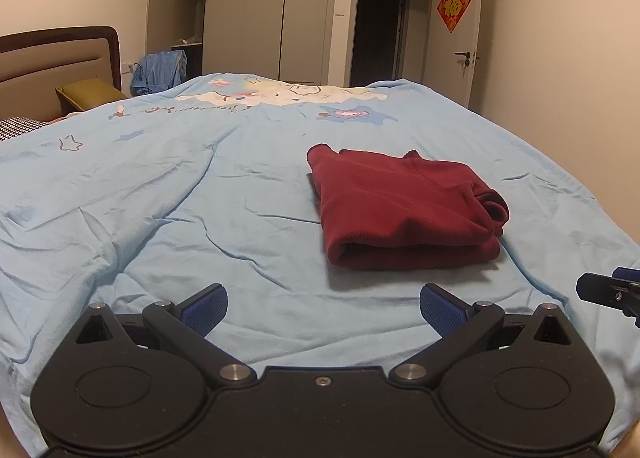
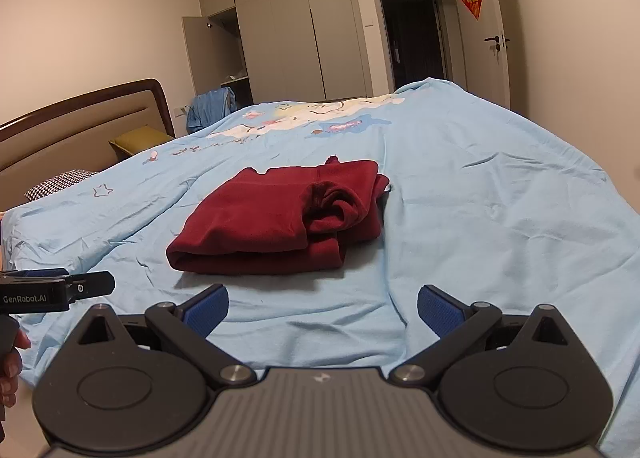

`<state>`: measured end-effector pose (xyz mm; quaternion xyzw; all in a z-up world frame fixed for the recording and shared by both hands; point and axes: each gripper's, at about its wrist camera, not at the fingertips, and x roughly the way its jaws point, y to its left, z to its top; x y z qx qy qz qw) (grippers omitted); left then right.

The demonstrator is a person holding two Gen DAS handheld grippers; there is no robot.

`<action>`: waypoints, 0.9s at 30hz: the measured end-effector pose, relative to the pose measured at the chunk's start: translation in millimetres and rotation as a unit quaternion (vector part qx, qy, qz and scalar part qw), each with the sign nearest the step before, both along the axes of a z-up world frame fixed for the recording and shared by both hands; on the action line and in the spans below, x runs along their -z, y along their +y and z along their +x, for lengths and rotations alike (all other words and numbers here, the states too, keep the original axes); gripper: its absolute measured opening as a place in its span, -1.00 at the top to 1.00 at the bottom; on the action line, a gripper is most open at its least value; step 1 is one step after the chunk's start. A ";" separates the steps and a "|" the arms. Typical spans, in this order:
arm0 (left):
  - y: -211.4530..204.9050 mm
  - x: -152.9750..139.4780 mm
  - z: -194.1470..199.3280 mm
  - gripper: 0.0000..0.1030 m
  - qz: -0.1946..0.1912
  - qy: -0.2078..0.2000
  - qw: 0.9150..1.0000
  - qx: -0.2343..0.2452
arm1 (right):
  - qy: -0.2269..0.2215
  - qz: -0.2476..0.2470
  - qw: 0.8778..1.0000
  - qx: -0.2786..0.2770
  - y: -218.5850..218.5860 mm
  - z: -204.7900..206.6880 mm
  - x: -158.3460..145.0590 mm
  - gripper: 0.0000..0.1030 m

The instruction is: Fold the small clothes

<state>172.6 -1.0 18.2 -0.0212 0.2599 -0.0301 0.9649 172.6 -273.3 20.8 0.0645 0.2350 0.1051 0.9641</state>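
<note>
A dark red garment (image 1: pixel 404 210) lies folded into a compact rectangle on the light blue bed cover (image 1: pixel 160 198); a rolled sleeve end shows at its right side. It also shows in the right wrist view (image 2: pixel 276 218). My left gripper (image 1: pixel 323 308) is open and empty, held above the cover in front of and left of the garment. My right gripper (image 2: pixel 323 310) is open and empty, in front of and right of the garment. Each gripper's tip shows at the edge of the other's view: the right gripper (image 1: pixel 608 292), the left gripper (image 2: pixel 60 288).
The bed cover (image 2: pixel 480 218) has cartoon prints and wrinkles. A headboard (image 1: pixel 56 58), a green cushion (image 1: pixel 90 92) and a checked pillow (image 2: pixel 60 182) lie at the far left. Wardrobes (image 1: pixel 264 18), an open doorway (image 1: pixel 376 30) and a door (image 1: pixel 456 42) stand beyond.
</note>
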 end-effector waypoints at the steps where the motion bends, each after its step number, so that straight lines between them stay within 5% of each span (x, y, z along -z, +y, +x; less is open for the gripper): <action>1: -0.1 0.4 0.7 -0.99 0.000 0.001 1.000 0.000 | 0.001 0.000 1.000 0.000 0.2 0.6 0.2 -1.00; 19: -8.0 5.8 12.2 -0.99 0.032 0.021 0.999 -0.011 | 0.016 0.005 1.000 -0.007 1.7 13.2 6.1 -1.00; 27: -7.2 7.7 15.4 -0.98 0.015 0.028 0.999 -0.007 | 0.024 0.006 1.000 -0.008 2.8 17.9 9.8 -1.00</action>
